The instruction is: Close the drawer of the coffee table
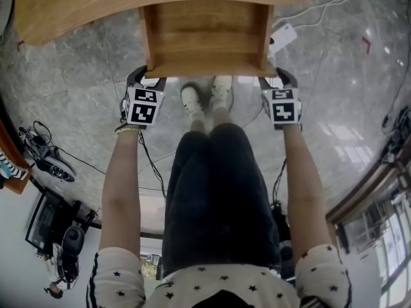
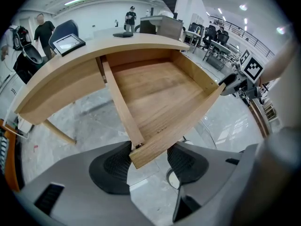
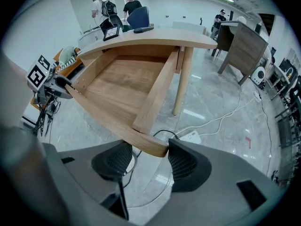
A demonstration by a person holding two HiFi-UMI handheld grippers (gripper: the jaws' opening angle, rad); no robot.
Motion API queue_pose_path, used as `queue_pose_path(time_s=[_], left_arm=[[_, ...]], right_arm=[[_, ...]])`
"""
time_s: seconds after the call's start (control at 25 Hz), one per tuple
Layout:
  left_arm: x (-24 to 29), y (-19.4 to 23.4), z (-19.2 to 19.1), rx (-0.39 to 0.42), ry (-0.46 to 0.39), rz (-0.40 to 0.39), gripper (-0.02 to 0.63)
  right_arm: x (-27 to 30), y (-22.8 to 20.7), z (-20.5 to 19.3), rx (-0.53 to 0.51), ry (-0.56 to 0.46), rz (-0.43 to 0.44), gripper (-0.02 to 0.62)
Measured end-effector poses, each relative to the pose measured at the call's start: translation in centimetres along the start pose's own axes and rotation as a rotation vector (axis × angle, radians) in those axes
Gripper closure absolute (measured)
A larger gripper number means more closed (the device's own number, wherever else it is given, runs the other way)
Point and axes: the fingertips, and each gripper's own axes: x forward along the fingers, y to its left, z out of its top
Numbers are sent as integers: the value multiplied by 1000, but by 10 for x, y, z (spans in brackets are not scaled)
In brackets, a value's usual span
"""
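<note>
Drawer [image 1: 205, 40] is pulled well out from under the front edge of the coffee table [image 1: 58, 11], empty inside, sticking out toward the person's feet [image 1: 205, 96]. Left gripper [image 2: 148, 160] has its jaws spread wide, with the drawer's front left corner poking in between the pads. Right gripper [image 3: 145, 158] is the same deal on the front right corner: jaws wide, the end of the wood just about touching one pad. Neither looks properly clamped to me, more like they're straddling the front panel.

Handling-wise, it looks like solid wood and stiff, so nothing's gonna flex or crush. It's empty, so probably fairly light. The finish is smooth though, so pinching the corners could slip. My guess is the best bet is pressing on the front panel at both corners evenly, since shoving one side harder could skew it in the opening and jam it. Nothing fragile here, just don't slam it.
</note>
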Motion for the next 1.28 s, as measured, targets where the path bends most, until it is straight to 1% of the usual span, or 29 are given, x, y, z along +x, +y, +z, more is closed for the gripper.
queue_pose_path(time_s=[0.2,0.36,1.28], left_arm=[[-3,-1,4,-2,-8,2,368],[-6,-3,2,-13,9,4,368],[-9,-4,5,-26,23,13,368]], right_arm=[[-3,-1,2,-2,1,4,344],[-6,-3,3,-11,1,0,344],[-10,-6,8,-18,10,-18,344]])
